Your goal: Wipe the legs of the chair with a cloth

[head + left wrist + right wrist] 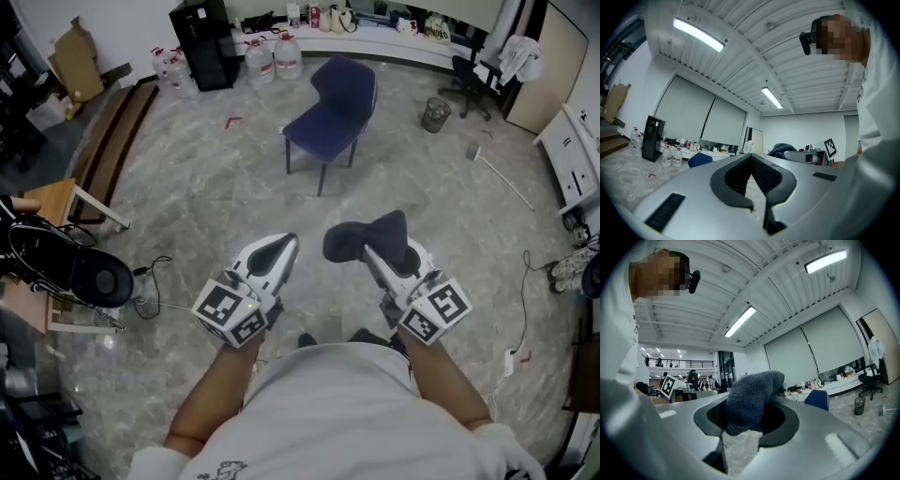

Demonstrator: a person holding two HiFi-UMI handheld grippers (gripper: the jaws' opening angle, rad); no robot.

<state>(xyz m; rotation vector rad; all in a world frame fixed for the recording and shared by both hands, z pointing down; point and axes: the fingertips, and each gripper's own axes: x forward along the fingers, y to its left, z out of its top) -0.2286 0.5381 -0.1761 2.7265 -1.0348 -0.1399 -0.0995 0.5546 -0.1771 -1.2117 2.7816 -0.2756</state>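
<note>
A dark blue chair (330,106) on thin dark legs stands on the marble floor, well ahead of both grippers; its seat edge shows small in the left gripper view as the chair (700,160) and in the right gripper view as the chair (816,399). My right gripper (367,248) is shut on a dark grey cloth (373,238), which bulges out of the jaws as the cloth (751,400). My left gripper (282,251) is shut with nothing in it, its tips meeting at the left gripper (751,159).
Large water bottles (273,58) and a black cabinet (204,42) stand behind the chair. A wire bin (435,114), an office chair (469,81) and a broom (500,174) lie to the right. A wooden stool (66,208) and cables are at left.
</note>
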